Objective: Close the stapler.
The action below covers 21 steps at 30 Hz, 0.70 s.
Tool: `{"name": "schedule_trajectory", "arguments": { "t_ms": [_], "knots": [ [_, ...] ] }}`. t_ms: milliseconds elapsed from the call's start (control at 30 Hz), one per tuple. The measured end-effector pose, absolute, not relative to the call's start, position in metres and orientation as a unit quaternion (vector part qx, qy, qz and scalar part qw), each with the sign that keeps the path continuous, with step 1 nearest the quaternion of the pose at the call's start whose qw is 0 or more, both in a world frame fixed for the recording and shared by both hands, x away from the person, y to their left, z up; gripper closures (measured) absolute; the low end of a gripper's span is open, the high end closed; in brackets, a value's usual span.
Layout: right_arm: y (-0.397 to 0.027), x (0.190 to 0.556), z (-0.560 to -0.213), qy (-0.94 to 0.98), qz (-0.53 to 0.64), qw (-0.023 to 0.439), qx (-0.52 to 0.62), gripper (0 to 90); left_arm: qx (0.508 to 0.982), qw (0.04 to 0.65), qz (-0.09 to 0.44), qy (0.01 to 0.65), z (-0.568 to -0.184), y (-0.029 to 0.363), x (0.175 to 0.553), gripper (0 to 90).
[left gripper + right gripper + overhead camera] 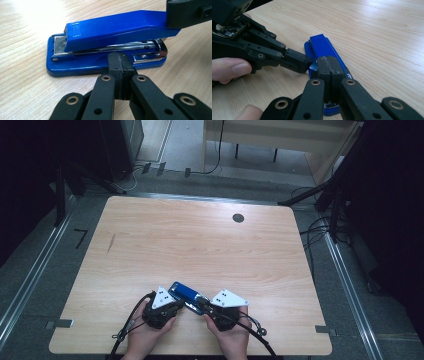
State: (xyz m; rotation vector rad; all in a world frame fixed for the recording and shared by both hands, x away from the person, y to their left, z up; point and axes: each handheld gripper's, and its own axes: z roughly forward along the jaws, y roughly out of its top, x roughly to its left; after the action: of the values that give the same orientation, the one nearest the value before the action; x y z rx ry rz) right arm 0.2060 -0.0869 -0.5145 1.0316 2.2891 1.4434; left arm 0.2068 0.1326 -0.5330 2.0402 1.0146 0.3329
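A blue stapler (183,291) (110,32) (320,46) lies flat near the table's front edge, between my two hands. My left gripper (179,305) (121,60) is shut with nothing between its pads, and its tip rests against the long side of the stapler's base. In the right gripper view that left gripper (303,63) comes in from the left and meets the stapler's side. My right gripper (202,305) (329,65) is also shut and empty, its closed tip on top of the stapler's arm at one end. The right gripper (187,12) sits on that raised end in the left gripper view.
The wooden table (200,245) has a round cable hole (238,218) at the back right and a dark streak (111,243) at the left. Cables (315,232) lie on the floor beyond the right edge. Black stands flank the table.
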Motion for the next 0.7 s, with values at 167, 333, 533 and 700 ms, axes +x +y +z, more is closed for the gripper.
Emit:
{"name": "schedule_trajectory", "arguments": {
  "t_ms": [167,333,533,700],
  "knots": [
    [-0.086,0.203,-0.512,0.783,0.5,0.099,0.355,90.0,0.799,0.427,0.131,0.404,-0.532,0.139,0.204,90.0],
    [-0.084,0.193,-0.524,0.785,0.496,0.096,0.359,90.0,0.791,0.429,0.14,0.412,-0.529,0.152,0.201,90.0],
    [-0.083,0.181,-0.539,0.802,0.475,0.091,0.35,90.0,0.764,0.447,0.152,0.44,-0.524,0.182,0.204,87.8],
    [-0.085,0.18,-0.543,0.807,0.457,0.097,0.361,90.0,0.744,0.442,0.191,0.464,-0.523,0.205,0.205,70.5]
  ]
}}
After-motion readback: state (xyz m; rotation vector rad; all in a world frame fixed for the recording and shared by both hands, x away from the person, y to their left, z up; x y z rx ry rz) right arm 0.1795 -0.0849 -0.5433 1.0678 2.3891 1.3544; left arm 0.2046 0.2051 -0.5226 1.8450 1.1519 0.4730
